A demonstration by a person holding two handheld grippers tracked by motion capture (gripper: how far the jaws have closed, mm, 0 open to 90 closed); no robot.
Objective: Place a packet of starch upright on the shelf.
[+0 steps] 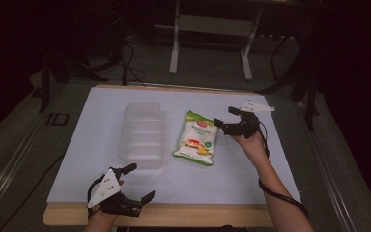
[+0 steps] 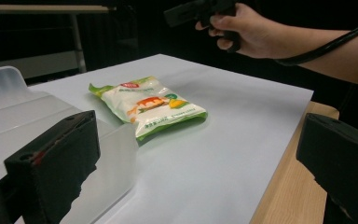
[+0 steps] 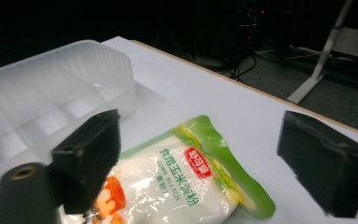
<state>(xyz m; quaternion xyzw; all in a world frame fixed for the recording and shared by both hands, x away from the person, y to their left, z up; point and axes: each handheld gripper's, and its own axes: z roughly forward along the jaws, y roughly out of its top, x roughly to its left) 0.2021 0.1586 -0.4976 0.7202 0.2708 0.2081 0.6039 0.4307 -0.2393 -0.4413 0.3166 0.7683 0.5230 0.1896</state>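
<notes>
Hovering just beside the far right corner of the bag (image 1: 196,137), the right gripper (image 1: 224,118) has its jaws spread wide with nothing between them, and the right gripper view looks down between them onto the bag's green top edge. That pose reads as lining up for a grasp: the jaws straddle the sealed end, which is the flattest part and so the easiest to pinch.

The bag (image 3: 182,182) lies flat on the white sheet (image 1: 251,169) near the middle of the table, label up, just to the right of the clear tray (image 1: 144,135). The two sit near each other but apart, with a strip of sheet between them. The tray is open side up and empty as far as can be seen, so it looks like the place the bag is meant to go; the short gap would keep the carry brief.

The left gripper (image 1: 141,181) waits low at the near edge of the table, by the tray's near end, jaws also wide and empty. In the left gripper view one jaw overlaps the tray (image 2: 9,116) wall, but whether it touches cannot be told. From there it could steady the light tray if the bag (image 2: 151,105) pushes against it.

Nothing is lifted yet; the grasp itself seems to be the step in hand.
</notes>
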